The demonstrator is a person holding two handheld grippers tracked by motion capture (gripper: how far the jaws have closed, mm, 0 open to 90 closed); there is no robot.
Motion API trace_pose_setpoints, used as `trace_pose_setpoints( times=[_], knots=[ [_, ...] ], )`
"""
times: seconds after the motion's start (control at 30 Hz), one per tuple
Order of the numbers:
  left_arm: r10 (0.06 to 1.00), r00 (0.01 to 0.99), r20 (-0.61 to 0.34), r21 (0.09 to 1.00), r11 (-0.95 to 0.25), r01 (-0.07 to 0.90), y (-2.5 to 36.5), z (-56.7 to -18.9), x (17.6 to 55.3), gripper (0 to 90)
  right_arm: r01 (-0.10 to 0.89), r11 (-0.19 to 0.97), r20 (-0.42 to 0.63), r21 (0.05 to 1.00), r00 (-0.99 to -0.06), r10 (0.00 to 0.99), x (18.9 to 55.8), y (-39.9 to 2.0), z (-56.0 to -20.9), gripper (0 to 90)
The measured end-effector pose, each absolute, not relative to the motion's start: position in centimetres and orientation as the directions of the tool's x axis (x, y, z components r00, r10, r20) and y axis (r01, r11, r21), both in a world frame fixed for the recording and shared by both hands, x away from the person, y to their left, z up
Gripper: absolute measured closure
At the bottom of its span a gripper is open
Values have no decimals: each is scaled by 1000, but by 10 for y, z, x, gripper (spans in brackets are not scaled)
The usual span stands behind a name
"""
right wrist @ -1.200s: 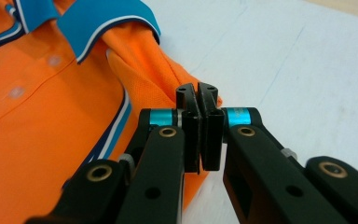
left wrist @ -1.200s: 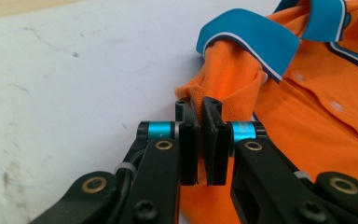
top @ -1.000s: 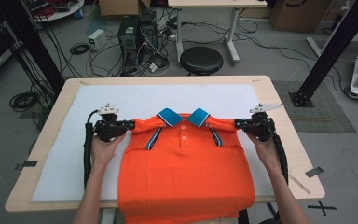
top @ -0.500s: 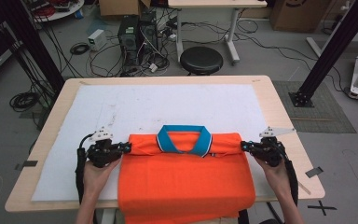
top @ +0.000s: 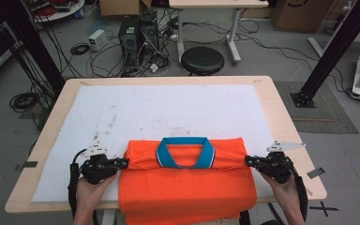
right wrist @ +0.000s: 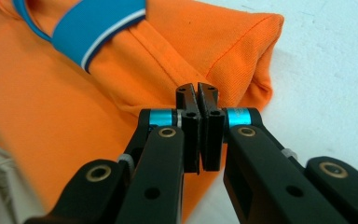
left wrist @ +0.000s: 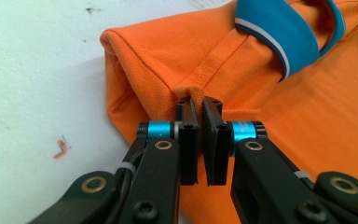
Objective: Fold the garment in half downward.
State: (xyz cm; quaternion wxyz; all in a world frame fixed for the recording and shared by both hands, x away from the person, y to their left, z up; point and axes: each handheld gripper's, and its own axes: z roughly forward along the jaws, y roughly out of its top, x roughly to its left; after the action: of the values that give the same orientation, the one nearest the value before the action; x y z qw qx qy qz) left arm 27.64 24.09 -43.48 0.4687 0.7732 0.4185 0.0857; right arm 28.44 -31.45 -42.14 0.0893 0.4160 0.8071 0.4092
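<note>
Your left gripper (top: 122,163) and right gripper (top: 248,161) each pinch a fold of the orange polo shirt (top: 187,187), one at either end. It lies doubled over at the tabletop's (top: 281,108) near edge, collar (top: 185,152) up.

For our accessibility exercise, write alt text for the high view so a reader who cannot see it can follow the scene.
An orange polo shirt with a blue collar lies folded on a white mat over a wooden table. A person's left gripper and right gripper pinch its two upper corners. A black stool and cables lie beyond.
</note>
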Motion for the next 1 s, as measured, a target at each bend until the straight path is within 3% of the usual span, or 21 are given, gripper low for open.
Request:
trace_pose_setpoints(
  times=[0.23,0.37,0.6,0.87,0.93,1.0],
  knots=[
    [728,631,-268,766,-236,598,239,-444,276,842,633,338,217,696,-634,742,287,-316,-434,881],
    [731,622,-279,784,-200,587,245,-435,277,628,618,332,200,713,-632,749,287,-314,-432,679],
    [681,687,-252,813,-236,533,228,-413,293,555,572,350,194,742,-683,705,294,-298,-410,577],
    [678,691,-250,740,-326,588,195,-427,323,556,604,398,219,691,-699,680,317,-274,-424,532],
    [669,697,-259,727,-340,596,193,-432,324,590,612,413,230,674,-705,671,318,-270,-431,567],
    [653,706,-274,727,-339,597,193,-435,322,706,616,446,225,649,-716,661,319,-268,-437,693]
  ],
)
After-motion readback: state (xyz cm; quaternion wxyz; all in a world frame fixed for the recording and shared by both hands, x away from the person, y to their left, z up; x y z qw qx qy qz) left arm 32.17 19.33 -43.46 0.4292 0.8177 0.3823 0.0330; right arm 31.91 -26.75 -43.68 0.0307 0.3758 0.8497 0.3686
